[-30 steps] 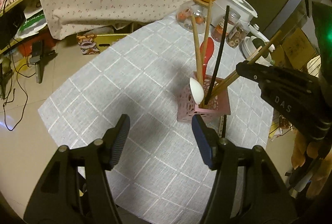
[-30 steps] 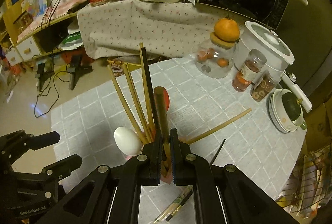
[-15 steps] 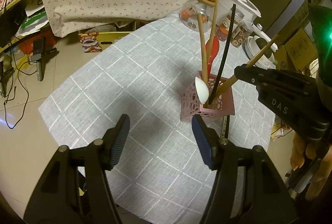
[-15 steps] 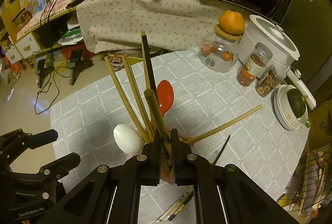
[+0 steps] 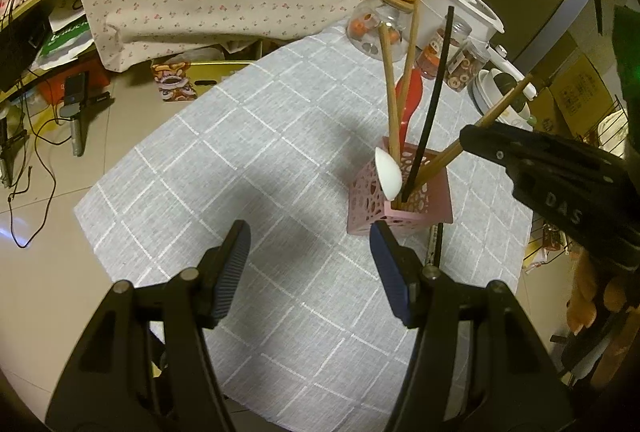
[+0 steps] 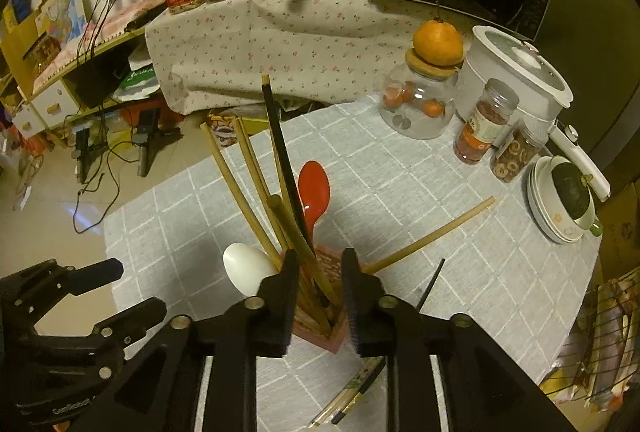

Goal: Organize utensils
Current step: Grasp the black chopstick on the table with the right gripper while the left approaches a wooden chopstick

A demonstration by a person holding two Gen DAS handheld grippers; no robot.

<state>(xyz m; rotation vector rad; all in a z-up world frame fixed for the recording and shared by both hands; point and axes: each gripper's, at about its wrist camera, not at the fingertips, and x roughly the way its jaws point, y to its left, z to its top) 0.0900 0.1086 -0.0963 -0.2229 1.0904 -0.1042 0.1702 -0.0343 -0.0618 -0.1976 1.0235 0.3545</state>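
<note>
A pink perforated utensil holder [image 5: 400,200] stands on the grey checked tablecloth [image 5: 248,168]. It holds several wooden chopsticks, a black chopstick [image 6: 280,152], a red spoon [image 6: 314,188] and a white spoon [image 6: 246,268]. My right gripper [image 6: 320,258] hangs just above the holder, its jaws opening. A wooden chopstick [image 6: 296,236] stands between them in the holder, with neither pad pressing on it. Another wooden chopstick [image 6: 436,232] leans far out to the right. My left gripper [image 5: 309,236] is open and empty, low at the holder's left.
A loose black chopstick [image 6: 430,284] and a bundle of chopsticks [image 6: 348,400] lie on the cloth by the holder. At the back right stand a glass jar [image 6: 416,108] topped by an orange, two spice jars, a rice cooker [image 6: 516,76] and stacked bowls [image 6: 560,204].
My right gripper's jaws have parted and let go of the wooden chopstick, which now stands in the holder. The left gripper has stayed where it was.
</note>
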